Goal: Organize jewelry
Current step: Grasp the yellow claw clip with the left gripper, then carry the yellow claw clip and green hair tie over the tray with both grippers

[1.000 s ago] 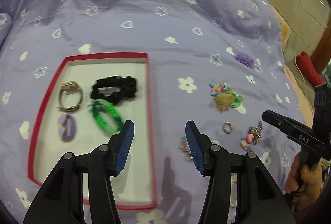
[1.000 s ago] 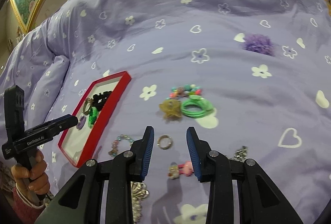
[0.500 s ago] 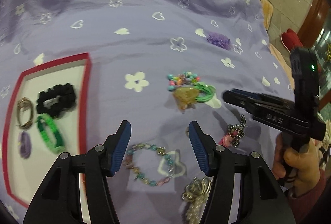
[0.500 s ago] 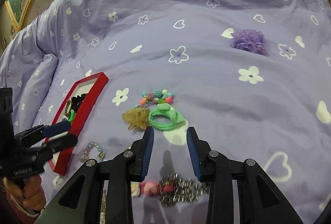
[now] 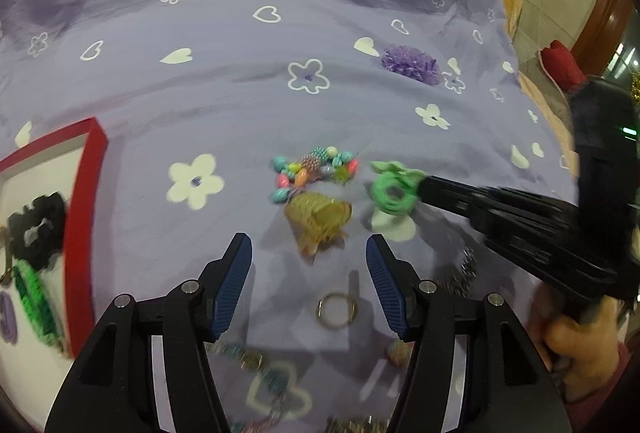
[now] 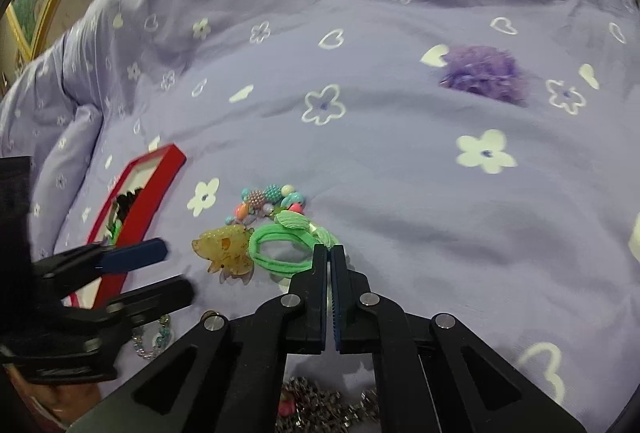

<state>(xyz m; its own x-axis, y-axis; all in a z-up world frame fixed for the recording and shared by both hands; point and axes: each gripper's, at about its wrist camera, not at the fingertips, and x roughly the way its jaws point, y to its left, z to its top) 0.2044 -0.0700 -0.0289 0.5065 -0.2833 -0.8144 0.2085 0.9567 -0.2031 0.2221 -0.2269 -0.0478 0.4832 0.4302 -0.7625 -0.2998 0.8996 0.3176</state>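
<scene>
Pinching the green hair tie [image 6: 280, 249], right tongs [image 6: 330, 253] closed.

red tray [image 5: 86, 169] cut off at left edge, bead bracelet [image 5: 256, 361] blurred, chain [image 6: 320, 409] half hidden behind fingers

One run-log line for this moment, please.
right gripper: shut on green hair tie | left gripper: open, empty, above yellow hair clip | red tray: partly filled

The right gripper [image 6: 330, 253] has just closed, pinching the green hair tie [image 6: 280, 247]. A yellow clip [image 6: 226, 249] lies just left; the red tray [image 6: 160, 169] sits farther left.
</scene>
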